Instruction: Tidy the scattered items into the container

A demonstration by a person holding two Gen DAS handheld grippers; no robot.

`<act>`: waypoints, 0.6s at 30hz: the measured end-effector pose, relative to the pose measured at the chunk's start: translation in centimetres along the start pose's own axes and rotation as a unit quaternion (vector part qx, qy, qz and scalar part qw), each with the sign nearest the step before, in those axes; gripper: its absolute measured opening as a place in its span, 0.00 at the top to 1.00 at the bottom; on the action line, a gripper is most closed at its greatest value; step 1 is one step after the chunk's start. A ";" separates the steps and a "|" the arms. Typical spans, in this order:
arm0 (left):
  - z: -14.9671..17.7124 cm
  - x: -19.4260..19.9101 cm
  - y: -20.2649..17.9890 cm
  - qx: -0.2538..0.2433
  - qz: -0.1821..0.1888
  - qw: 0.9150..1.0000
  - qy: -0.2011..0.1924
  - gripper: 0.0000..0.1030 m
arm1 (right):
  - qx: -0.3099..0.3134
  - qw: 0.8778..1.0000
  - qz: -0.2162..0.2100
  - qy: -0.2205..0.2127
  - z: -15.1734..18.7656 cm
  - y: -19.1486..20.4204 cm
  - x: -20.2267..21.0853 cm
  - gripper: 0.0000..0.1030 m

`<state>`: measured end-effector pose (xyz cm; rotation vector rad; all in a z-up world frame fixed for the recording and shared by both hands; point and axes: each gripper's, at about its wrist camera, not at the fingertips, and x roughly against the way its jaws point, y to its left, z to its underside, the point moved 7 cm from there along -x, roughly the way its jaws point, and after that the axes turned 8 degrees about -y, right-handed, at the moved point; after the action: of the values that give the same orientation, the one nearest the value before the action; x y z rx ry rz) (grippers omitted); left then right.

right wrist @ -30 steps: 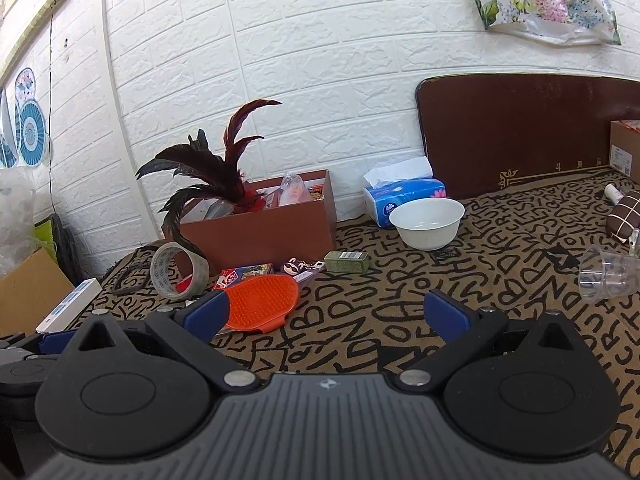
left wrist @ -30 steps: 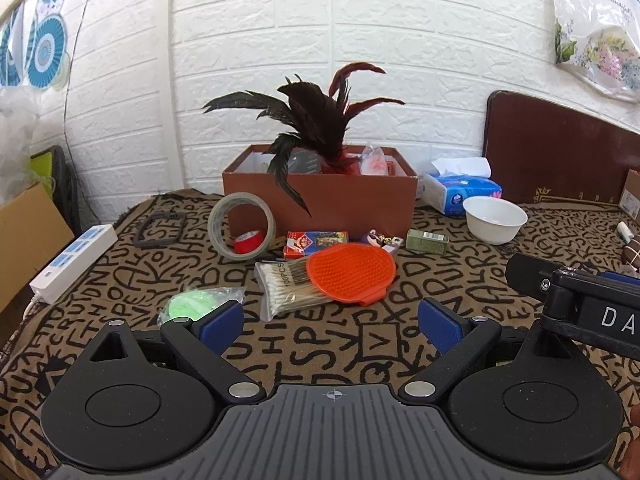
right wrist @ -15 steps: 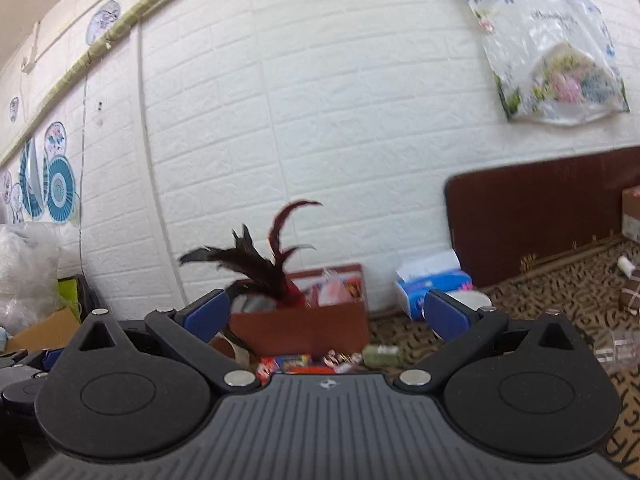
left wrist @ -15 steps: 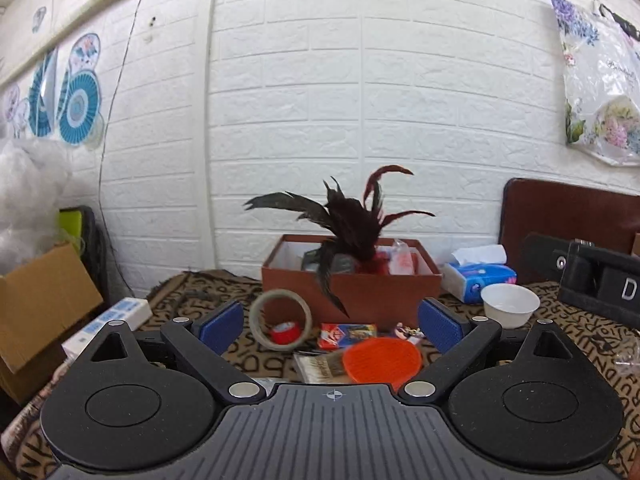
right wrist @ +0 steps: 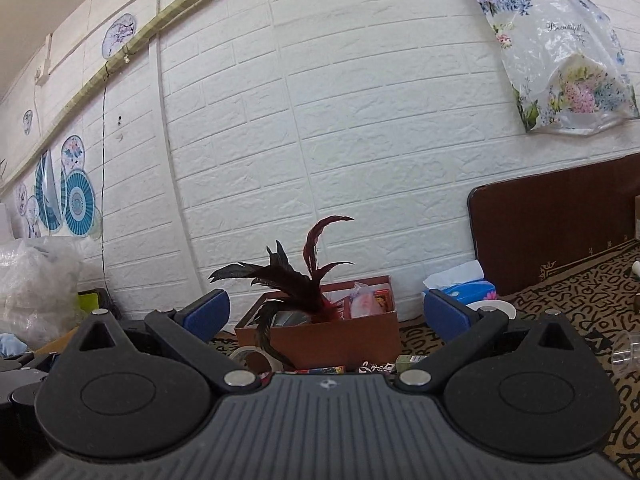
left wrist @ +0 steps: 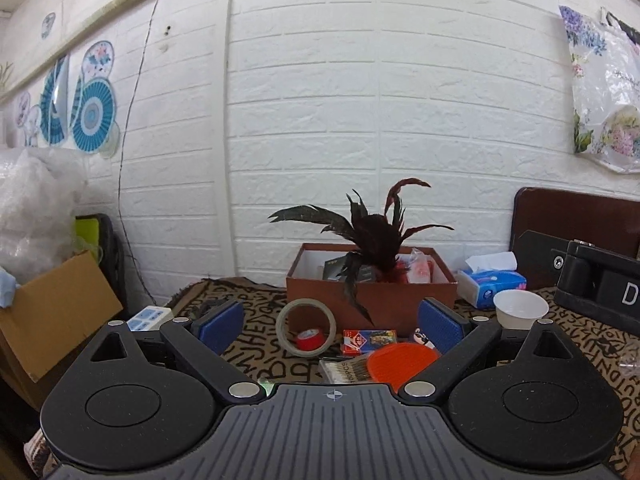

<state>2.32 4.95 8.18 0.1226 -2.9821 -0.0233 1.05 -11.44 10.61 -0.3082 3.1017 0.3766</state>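
Observation:
A brown box (left wrist: 392, 304) stands at the back of the table against the wall, with dark red feathers (left wrist: 372, 232) and small packets in it; it also shows in the right wrist view (right wrist: 340, 336). In front of it lie a tape roll (left wrist: 306, 327), a red card pack (left wrist: 370, 341), an orange round brush (left wrist: 402, 366) and a bag of cotton swabs (left wrist: 346, 370). My left gripper (left wrist: 331, 327) is open and empty, raised well short of them. My right gripper (right wrist: 326, 316) is open and empty, raised and tilted up toward the wall.
A white bowl (left wrist: 520, 310) and a blue tissue pack (left wrist: 492, 284) sit right of the box. A power strip (left wrist: 150, 318) lies at the left, with a cardboard carton (left wrist: 52, 320) beyond the table edge. A small green box (right wrist: 410, 361) and a clear cup (right wrist: 626, 354) lie at the right.
Both grippers have risen and tilted upward, so the wall fills most of each view and the table items have dropped low in the frame. Both stay open.

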 end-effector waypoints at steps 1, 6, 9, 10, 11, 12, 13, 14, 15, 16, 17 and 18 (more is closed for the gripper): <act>0.1 0.1 -0.2 0.000 0.001 1.000 0.000 0.03 | 0.006 1.000 -0.001 -0.002 0.0 0.1 0.3 0.00; -0.1 0.7 -1.8 -0.018 0.015 1.000 -0.009 0.03 | 0.003 1.000 -0.004 -0.004 -0.3 -0.2 0.7 0.00; -0.1 0.8 -2.0 -0.016 0.017 1.000 -0.010 0.03 | 0.004 1.000 0.001 -0.005 -0.3 -0.6 0.8 0.00; 0.0 0.7 -1.9 -0.013 0.017 1.000 -0.010 0.03 | 0.002 1.000 0.001 -0.003 -0.2 -0.7 0.8 0.00; 0.2 0.6 -1.7 -0.010 0.015 1.000 -0.007 0.03 | 0.001 1.000 0.001 -0.003 -0.2 -0.7 0.8 0.00; 0.3 0.5 -1.6 -0.006 0.014 1.000 -0.004 0.03 | 0.002 1.000 0.003 -0.004 -0.1 -0.7 0.8 0.00; 0.5 0.3 -1.3 -0.003 0.013 1.000 0.000 0.03 | 0.003 1.000 0.003 -0.004 0.0 -0.6 0.8 0.00; 0.6 0.2 -1.2 -0.001 0.011 1.000 0.004 0.03 | 0.004 1.000 0.002 -0.002 0.1 -0.6 0.8 0.00; 0.8 0.1 -1.0 -0.001 0.010 1.000 0.007 0.03 | 0.005 1.000 0.003 -0.001 0.2 -0.6 0.8 0.00; 0.9 0.0 -0.9 -0.001 0.008 1.000 0.011 0.03 | 0.004 1.000 0.003 0.000 0.3 -0.5 0.7 0.00; 1.0 0.0 -0.8 -0.002 0.007 1.000 0.013 0.03 | 0.004 1.000 0.003 0.002 0.4 -0.5 0.7 0.00; 1.1 -0.1 -0.8 -0.003 0.007 1.000 0.014 0.03 | 0.004 1.000 0.002 0.003 0.5 -0.4 0.6 0.00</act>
<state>2.27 4.21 7.08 0.1014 -2.9553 -0.0275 0.48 -11.80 9.99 -0.3042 3.1102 0.3640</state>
